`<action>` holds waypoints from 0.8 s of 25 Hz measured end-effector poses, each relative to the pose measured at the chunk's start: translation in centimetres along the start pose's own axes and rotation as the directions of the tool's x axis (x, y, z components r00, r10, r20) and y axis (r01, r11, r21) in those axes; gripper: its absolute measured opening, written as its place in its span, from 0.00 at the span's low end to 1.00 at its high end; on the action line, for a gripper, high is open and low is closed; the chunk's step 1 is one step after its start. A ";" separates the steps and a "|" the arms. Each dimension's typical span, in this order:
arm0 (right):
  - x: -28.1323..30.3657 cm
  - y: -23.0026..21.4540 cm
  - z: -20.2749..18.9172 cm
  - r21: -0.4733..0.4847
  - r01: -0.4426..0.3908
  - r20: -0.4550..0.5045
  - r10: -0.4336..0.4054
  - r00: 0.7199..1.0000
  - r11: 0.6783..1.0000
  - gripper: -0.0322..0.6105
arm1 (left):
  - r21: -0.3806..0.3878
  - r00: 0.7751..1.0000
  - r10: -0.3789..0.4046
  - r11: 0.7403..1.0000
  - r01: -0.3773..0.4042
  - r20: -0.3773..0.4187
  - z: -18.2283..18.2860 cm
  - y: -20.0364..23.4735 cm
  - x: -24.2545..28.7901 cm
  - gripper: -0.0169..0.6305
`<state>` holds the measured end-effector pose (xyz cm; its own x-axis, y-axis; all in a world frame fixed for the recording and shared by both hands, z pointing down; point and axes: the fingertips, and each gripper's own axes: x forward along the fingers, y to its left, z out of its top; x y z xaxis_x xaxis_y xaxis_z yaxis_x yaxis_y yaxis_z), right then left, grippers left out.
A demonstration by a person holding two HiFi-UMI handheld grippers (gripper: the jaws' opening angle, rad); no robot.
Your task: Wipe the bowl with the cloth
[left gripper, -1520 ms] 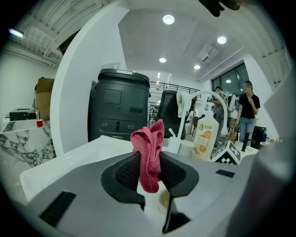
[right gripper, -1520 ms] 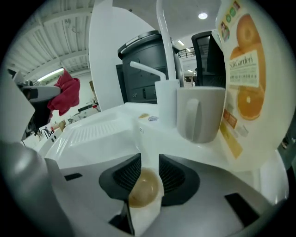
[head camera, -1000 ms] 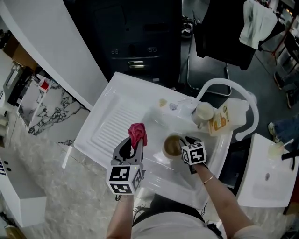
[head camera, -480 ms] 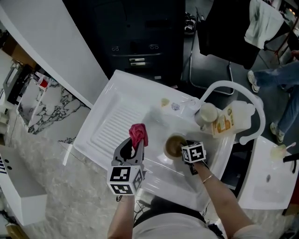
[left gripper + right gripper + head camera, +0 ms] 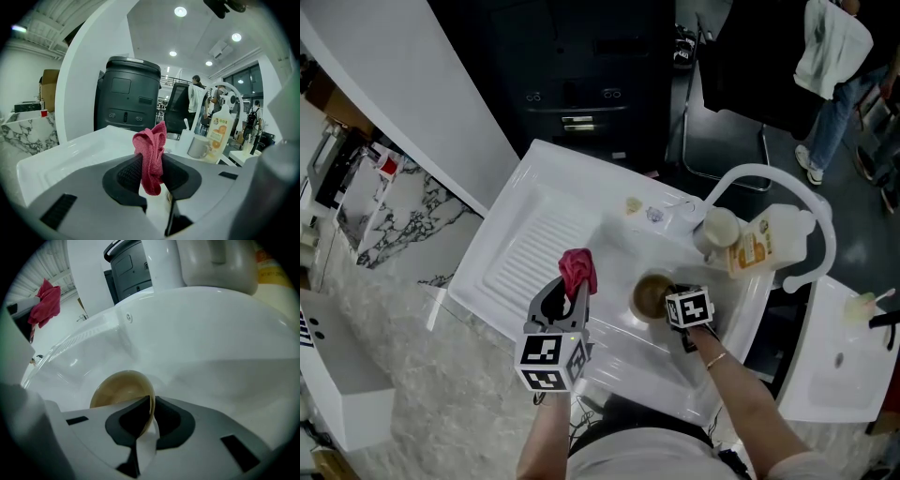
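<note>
White mug (image 5: pixel 719 228), orange bottle (image 5: pixel 747 247) — beyond bowl (image 5: pixel 649 297)

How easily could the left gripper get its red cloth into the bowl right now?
Probably easily: the bowl lies close beside the left gripper, nothing between them, its inside uncovered. The right gripper, jaws just closed onto the rim, holds the side away from the cloth.

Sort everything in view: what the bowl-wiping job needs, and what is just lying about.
For the job:
- bowl, its rim between the jaws of the right gripper, which have just been closing on it
- red cloth, pinched in the left gripper

Lying about:
- mug
- bottle
- tap
</note>
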<state>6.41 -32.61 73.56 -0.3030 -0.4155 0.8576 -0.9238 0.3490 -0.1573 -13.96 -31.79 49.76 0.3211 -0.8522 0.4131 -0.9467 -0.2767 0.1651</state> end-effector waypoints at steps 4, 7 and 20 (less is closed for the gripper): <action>-0.6 0.2 0.4 0.014 -0.001 0.020 0.001 1.000 1.000 0.08 | 0.004 1.000 0.001 1.000 -0.001 0.006 0.2 -0.1 -0.5 0.20; -1.5 0.7 0.9 0.001 0.009 0.041 -0.009 0.999 1.000 0.08 | 0.009 1.000 -0.002 1.000 0.002 0.014 0.5 -0.3 -1.0 0.20; -9.6 3.4 4.0 0.010 0.012 0.246 -0.014 0.969 1.000 0.08 | 0.056 0.996 -0.048 0.997 0.044 0.075 2.2 -3.2 -4.2 0.20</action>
<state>5.28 -30.78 62.87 -0.3379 -0.6143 0.7130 -0.9297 0.3357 -0.1514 -12.36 -28.26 45.55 0.3635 -0.8689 0.3360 -0.9316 -0.3385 0.1324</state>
